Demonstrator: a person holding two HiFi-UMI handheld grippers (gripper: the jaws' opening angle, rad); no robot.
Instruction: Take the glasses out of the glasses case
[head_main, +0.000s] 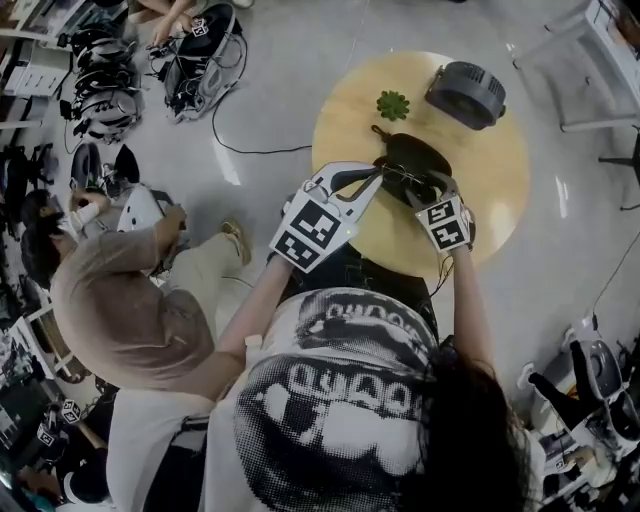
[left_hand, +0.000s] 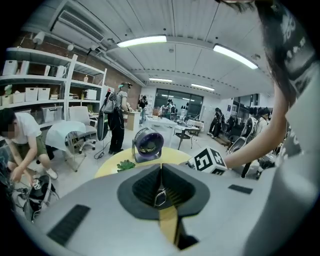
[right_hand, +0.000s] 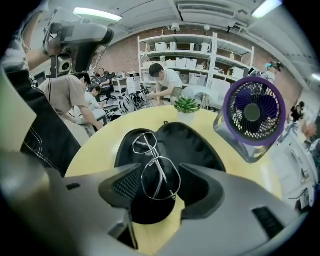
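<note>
An open black glasses case (head_main: 415, 155) (right_hand: 192, 145) lies on the round wooden table (head_main: 350, 110). Thin metal-framed glasses (right_hand: 157, 170) sit over its near half. One lens is between the pads of my right gripper (right_hand: 159, 176) (head_main: 432, 186), which is shut on the frame. The other lens reaches toward the case's left half. My left gripper (left_hand: 160, 172) (head_main: 378, 178) is at the case's left edge. It is shut on a small metal pull (left_hand: 160, 195) of the case. In the left gripper view the case itself is hidden.
A purple-bladed desk fan (head_main: 466, 94) (right_hand: 252, 115) and a small green plant (head_main: 392, 104) (right_hand: 186, 105) stand behind the case. A crouching person (head_main: 110, 300) and gear with cables (head_main: 200, 55) are on the floor at the left.
</note>
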